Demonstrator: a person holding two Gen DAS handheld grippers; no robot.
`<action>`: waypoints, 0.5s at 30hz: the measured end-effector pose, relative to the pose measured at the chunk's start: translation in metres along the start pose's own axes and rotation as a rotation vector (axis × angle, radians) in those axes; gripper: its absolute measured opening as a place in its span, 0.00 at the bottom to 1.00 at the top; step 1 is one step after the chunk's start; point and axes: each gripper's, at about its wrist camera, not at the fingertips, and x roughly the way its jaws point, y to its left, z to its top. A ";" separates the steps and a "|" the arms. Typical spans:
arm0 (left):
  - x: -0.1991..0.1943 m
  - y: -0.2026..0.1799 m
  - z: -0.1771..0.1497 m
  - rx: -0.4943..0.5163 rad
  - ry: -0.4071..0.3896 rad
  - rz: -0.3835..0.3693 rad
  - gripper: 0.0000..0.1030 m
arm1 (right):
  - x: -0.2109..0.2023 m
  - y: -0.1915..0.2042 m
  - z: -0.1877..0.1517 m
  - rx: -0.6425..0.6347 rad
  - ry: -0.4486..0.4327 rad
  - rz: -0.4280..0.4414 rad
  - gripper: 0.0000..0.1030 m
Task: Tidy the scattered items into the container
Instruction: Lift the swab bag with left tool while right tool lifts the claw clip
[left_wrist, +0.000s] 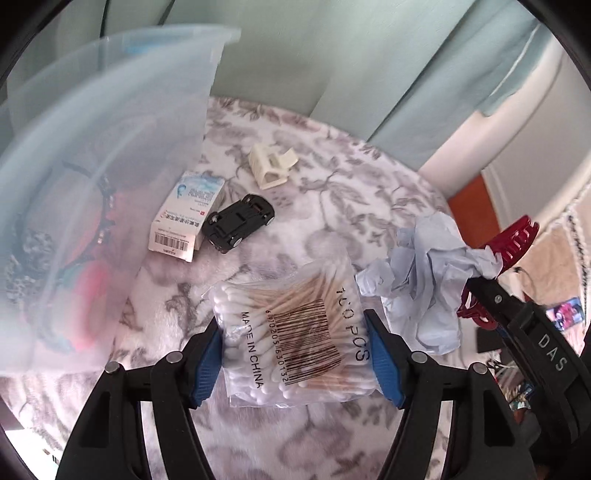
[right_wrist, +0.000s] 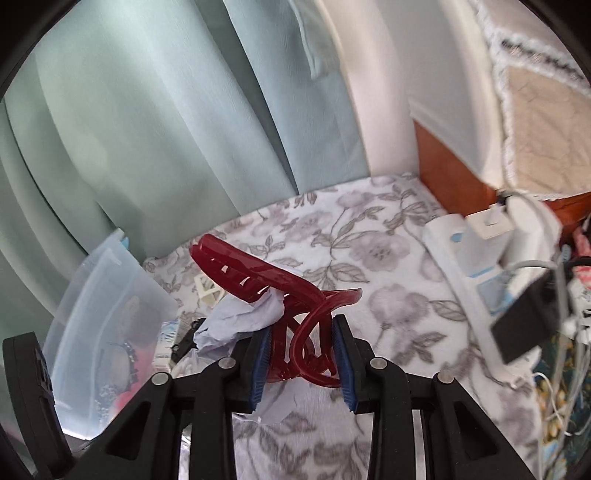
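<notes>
Left hand-held gripper (left_wrist: 295, 354) clamps a clear bag of cotton swabs (left_wrist: 291, 332) between its blue pads (left_wrist: 205, 365), above the floral blanket (left_wrist: 332, 206). Translucent container (left_wrist: 103, 177) at left; beside it a white box (left_wrist: 186, 218) touches a black toy car (left_wrist: 240, 223), cream clip (left_wrist: 271, 164) beyond. At right, the right hand-held gripper (left_wrist: 480, 291) carries a red claw clip (left_wrist: 511, 240) with crumpled blue paper (left_wrist: 424, 273).

Both wrist views look steeply down along their fingers (left_wrist: 207, 362) at close range over the floral bedspread (right_wrist: 388, 266). They share the clear container (left_wrist: 92, 155), left of each pair, and the red clip (right_wrist: 258, 273).
</notes>
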 end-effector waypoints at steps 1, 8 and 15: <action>-0.008 -0.001 -0.001 0.005 -0.009 -0.003 0.70 | -0.007 0.000 -0.001 0.005 -0.009 -0.008 0.34; -0.039 -0.001 -0.008 0.021 -0.038 -0.020 0.70 | -0.011 -0.005 -0.026 -0.007 0.073 -0.062 0.34; -0.058 -0.022 -0.019 0.103 -0.036 -0.093 0.70 | -0.017 -0.018 -0.046 0.032 0.106 -0.022 0.34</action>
